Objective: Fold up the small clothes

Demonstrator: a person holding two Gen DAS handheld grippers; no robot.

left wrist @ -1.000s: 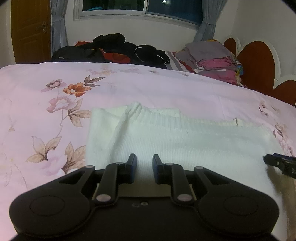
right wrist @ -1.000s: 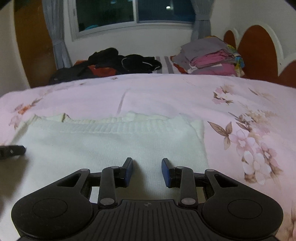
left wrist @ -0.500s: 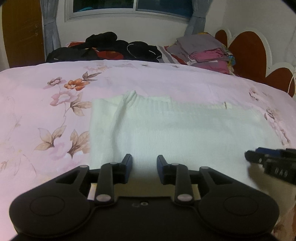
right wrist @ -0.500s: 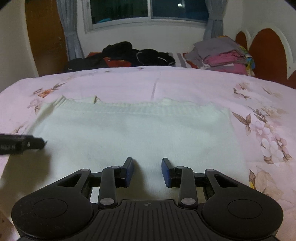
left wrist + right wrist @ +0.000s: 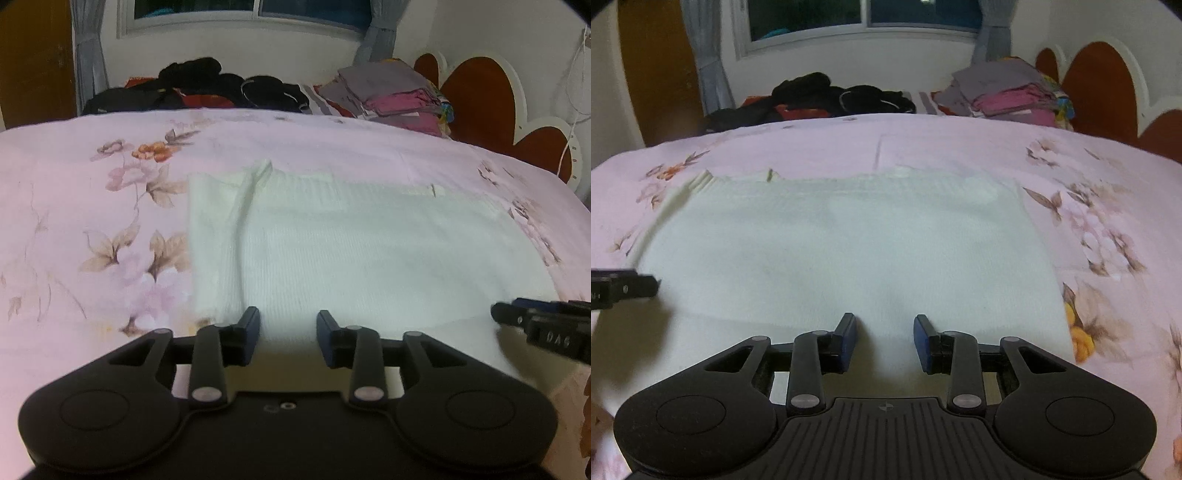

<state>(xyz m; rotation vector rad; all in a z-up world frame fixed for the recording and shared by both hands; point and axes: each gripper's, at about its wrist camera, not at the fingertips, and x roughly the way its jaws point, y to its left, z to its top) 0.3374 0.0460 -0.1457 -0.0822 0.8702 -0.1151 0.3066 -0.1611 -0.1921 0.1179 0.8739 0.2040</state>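
Note:
A white knit garment [image 5: 369, 254] lies flat on the pink floral bedspread [image 5: 74, 221], with a folded strip along its left side. It also shows in the right wrist view [image 5: 849, 251]. My left gripper [image 5: 288, 325] is open and empty above the garment's near edge, toward its left. My right gripper [image 5: 885, 328] is open and empty above the near edge, toward its right. Each gripper's tip shows at the edge of the other's view: the right gripper [image 5: 517, 317] and the left gripper [image 5: 635, 286].
A pile of dark clothes [image 5: 207, 88] lies at the far edge of the bed. A stack of folded grey and pink clothes [image 5: 399, 96] sits at the far right by the red and white headboard [image 5: 480, 92]. A window and curtains stand behind.
Both grippers have pulled back toward me and risen, so more of the garment and bedspread shows. Both stay open and empty. The garment has not moved.

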